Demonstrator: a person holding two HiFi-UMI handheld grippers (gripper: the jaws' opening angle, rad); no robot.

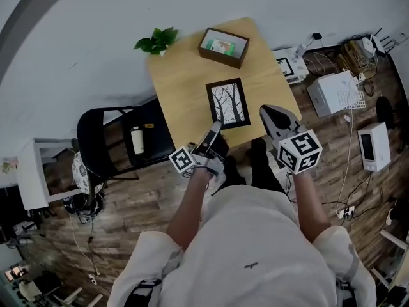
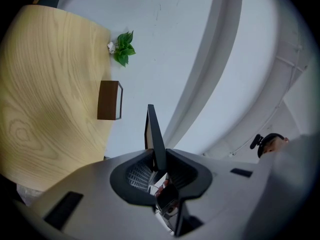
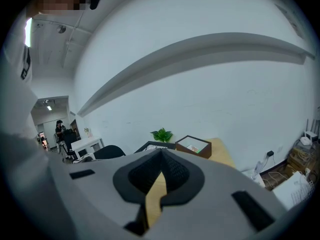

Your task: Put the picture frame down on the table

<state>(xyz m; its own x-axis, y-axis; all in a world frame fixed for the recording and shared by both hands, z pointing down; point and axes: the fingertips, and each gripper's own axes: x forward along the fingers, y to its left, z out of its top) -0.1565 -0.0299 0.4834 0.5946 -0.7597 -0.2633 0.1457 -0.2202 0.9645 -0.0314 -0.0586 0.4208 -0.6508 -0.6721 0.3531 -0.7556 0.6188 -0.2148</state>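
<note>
A black rectangular picture frame [image 1: 228,103] is held over the near half of the light square wooden table [image 1: 182,75]. Its near left corner is clamped between the jaws of the left gripper [image 1: 215,130]. The right gripper [image 1: 267,112], its jaws closed together, is held just right of the frame at the table's near edge. A dark brown wooden box [image 1: 223,47] is set at the far side, and a small green leafy plant [image 1: 156,41] at the far left corner. A black chair [image 1: 105,136] is placed left of the table.
</note>
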